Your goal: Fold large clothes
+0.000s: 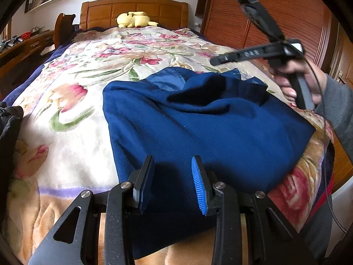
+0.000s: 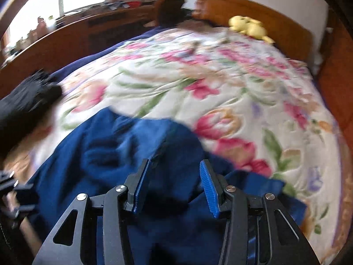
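A dark blue garment (image 1: 209,132) lies partly folded on the floral blanket (image 1: 77,77), near the foot of the bed, with a rumpled collar area at its far side. My left gripper (image 1: 173,176) hovers over the garment's near edge, jaws apart, nothing pinched between the blue pads. In the right wrist view, which is blurred, my right gripper (image 2: 175,183) stands open above the bunched blue garment (image 2: 106,154), with cloth below it and none between the pads. A hand (image 1: 304,81) holds that gripper's handle over the garment's right side.
A black garment (image 1: 11,121) lies at the bed's left edge. A yellow plush toy (image 1: 134,19) rests against the wooden headboard (image 1: 132,8). A wooden wardrobe (image 1: 286,22) stands close on the right, and a cluttered desk (image 2: 66,28) runs along the left wall.
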{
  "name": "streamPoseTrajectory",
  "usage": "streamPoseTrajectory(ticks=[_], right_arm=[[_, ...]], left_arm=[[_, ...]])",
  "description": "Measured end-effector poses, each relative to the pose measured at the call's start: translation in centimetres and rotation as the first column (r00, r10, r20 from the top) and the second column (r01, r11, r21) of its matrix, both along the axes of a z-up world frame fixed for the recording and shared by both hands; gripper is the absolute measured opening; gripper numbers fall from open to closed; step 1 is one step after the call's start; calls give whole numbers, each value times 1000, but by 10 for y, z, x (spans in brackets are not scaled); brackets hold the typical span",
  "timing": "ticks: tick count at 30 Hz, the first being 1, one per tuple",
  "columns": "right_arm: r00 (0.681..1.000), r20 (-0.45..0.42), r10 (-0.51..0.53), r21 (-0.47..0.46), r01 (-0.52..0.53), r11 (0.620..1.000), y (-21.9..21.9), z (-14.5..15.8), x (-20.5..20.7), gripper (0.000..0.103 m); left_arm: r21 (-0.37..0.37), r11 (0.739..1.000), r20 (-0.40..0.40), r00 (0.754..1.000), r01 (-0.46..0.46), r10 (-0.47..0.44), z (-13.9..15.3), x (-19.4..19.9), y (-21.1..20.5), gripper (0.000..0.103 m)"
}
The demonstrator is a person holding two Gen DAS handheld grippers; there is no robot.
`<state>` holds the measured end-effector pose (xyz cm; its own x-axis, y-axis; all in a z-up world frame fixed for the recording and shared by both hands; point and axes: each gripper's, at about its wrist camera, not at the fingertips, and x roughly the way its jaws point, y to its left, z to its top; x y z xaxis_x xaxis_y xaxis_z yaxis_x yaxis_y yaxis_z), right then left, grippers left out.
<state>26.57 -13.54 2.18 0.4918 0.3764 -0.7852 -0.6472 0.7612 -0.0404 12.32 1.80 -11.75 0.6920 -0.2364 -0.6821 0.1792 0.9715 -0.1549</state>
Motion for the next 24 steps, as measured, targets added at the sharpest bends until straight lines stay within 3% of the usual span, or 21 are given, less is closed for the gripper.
streamPoseTrajectory(ticks=[5, 8, 11, 19, 21, 23, 24], right_arm=[[999, -21, 39, -44, -40, 998, -6, -13, -3, 48], [1000, -18, 14, -83, -16, 996, -11, -24, 3, 56], [998, -52, -28, -115, 22, 993, -22, -38, 17, 58], [989, -143, -43, -101, 28, 994, -44, -57, 33, 58], [990, -144, -13, -102, -2, 995, -41, -56, 31, 43], [990, -137, 18, -132, -36, 991, -37, -56, 27, 9], [990, -135, 33, -148, -53, 988, -31, -58, 28, 8]], left_arm=[[29, 1000, -10, 1000, 1, -1, -10, 1, -4, 36], [25, 1000, -9, 1000, 3, -3, -14, 0, -3, 36], [21, 1000, -6, 1000, 5, -5, -18, 0, -3, 36], [1, 1000, 23, 1000, 6, -6, -23, -6, -2, 36], [0, 1000, 25, 1000, 7, -6, -23, -7, -2, 36], [-2, 1000, 26, 1000, 7, -7, -23, -7, 0, 36], [-3, 1000, 27, 1000, 7, -6, -24, -8, 0, 36]])
